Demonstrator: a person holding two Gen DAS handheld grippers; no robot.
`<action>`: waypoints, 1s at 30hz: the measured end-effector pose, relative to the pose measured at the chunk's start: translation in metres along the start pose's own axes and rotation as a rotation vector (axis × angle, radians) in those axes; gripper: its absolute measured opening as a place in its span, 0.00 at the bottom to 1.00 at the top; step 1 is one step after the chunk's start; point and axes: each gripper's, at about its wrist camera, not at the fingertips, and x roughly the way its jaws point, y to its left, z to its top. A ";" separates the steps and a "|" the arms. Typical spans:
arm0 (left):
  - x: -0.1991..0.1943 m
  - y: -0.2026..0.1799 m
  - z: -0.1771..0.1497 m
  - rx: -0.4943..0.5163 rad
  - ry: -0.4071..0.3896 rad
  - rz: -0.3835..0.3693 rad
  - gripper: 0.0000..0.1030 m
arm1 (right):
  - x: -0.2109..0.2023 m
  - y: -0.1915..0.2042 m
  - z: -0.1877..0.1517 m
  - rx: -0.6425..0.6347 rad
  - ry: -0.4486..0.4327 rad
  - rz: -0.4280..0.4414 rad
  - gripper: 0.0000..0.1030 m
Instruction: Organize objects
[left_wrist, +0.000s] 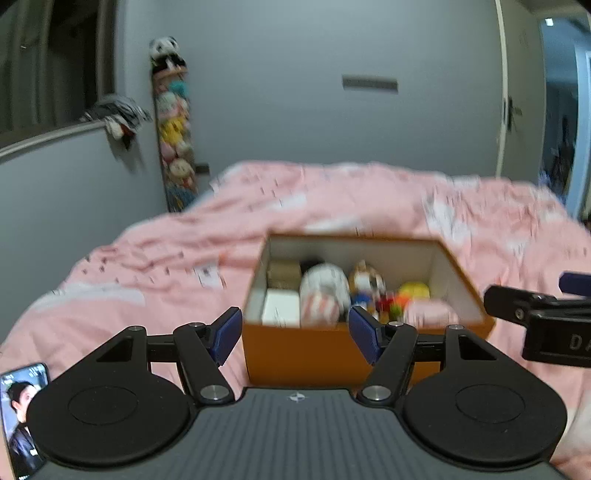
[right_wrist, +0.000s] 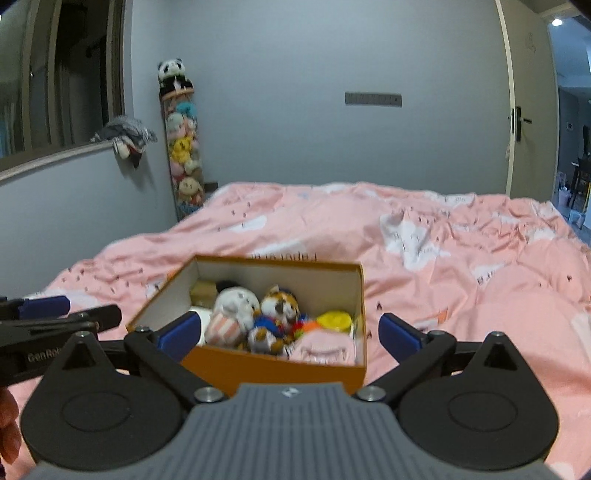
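An orange box stands on the pink bed. Inside it lie a white plush, an orange-and-white cat plush, a yellow item, a pink item and small boxes. My left gripper is open and empty, just before the box's near wall. My right gripper is open and empty, with its fingers spread wider than the box's near end. Each gripper shows at the edge of the other's view.
The pink quilt covers the bed all around the box. A tall tube of plush toys with a panda on top stands at the far wall. A window ledge with clothes is on the left, a door on the right.
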 end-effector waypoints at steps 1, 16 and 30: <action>0.004 -0.001 -0.003 0.003 0.021 -0.004 0.74 | 0.004 0.000 -0.003 -0.002 0.023 -0.002 0.99; 0.023 -0.009 -0.032 0.002 0.191 -0.012 0.74 | 0.036 -0.011 -0.032 0.056 0.201 -0.027 0.99; 0.023 -0.011 -0.032 0.006 0.196 -0.024 0.74 | 0.041 -0.005 -0.035 0.026 0.221 -0.018 0.99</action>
